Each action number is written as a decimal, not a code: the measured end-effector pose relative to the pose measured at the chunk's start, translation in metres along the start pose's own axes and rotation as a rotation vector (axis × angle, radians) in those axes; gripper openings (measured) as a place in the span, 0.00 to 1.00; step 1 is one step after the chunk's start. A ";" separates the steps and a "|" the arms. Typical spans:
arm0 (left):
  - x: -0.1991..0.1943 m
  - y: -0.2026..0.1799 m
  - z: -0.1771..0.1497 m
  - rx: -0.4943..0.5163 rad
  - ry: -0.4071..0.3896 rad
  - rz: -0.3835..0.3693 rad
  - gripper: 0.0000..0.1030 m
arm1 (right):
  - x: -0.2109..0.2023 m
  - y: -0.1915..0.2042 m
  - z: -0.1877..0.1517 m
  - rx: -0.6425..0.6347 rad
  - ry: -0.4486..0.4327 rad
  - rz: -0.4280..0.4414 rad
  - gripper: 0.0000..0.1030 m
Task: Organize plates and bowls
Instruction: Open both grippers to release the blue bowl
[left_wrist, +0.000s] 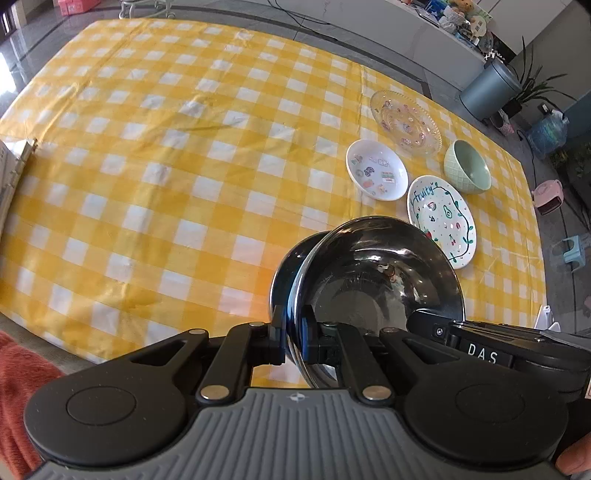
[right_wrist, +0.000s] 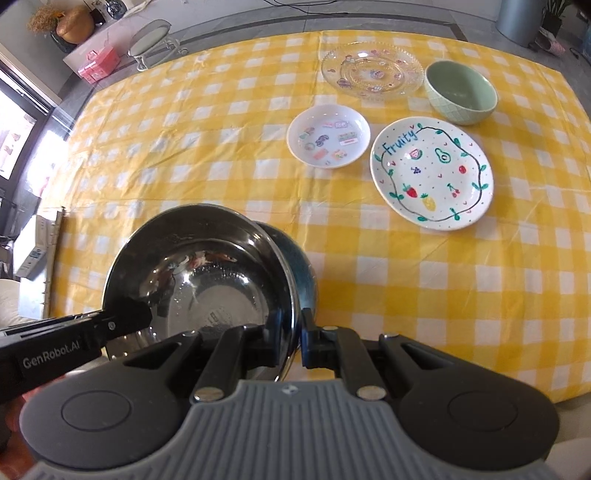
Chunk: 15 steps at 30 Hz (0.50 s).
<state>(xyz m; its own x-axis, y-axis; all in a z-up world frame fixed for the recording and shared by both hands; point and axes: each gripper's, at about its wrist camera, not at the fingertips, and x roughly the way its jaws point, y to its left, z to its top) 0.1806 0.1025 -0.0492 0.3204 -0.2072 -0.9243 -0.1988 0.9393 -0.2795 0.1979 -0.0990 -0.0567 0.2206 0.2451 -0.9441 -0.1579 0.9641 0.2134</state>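
A: How will the shiny round stainless-steel bowl (left_wrist: 376, 273) handle?

B: Prob. light, stiff, thin-walled. Polished metal, so likely slippery; it won't break but could swivel in a pinch. The rolled rim is the only real place to take hold, and both tools are on it.

A: The left hand-held gripper (left_wrist: 293, 341)?

B: Nearly shut, clamped on the rim's near-left edge, one finger inside the wall, one outside. The bowl sits tilted right in front of it, above the yellow-and-white checked counter (left_wrist: 147, 184).

A: And the right hand-held gripper (right_wrist: 291, 341)?

B: Same, on the opposite side: jaws narrow, pinching the rim. The left tool's tip shows at its left, at the same bowl.

A: Other crockery?

B: Ahead and to the right of both: small white sticker-print dish (right_wrist: 328, 136), white "Fruity" painted plate (right_wrist: 432, 172), clear glass plate w/ beaded edge (right_wrist: 372, 70), pale green ceramic bowl (right_wrist: 461, 92). Those look fragile; the glass and ceramic need gentler setting-down than the steel.
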 end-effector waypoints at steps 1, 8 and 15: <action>0.003 0.001 0.000 0.001 0.001 -0.002 0.07 | 0.002 0.000 0.001 0.001 0.002 -0.008 0.08; 0.016 0.000 0.006 0.031 -0.018 0.023 0.07 | 0.020 0.000 0.009 -0.017 0.028 -0.030 0.08; 0.024 -0.002 0.004 0.049 0.002 0.026 0.07 | 0.026 -0.002 0.014 -0.028 0.035 -0.044 0.08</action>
<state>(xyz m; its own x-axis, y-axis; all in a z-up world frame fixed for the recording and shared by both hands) 0.1921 0.0965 -0.0702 0.3135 -0.1827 -0.9318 -0.1619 0.9567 -0.2420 0.2169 -0.0927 -0.0783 0.1944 0.1979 -0.9608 -0.1754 0.9707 0.1644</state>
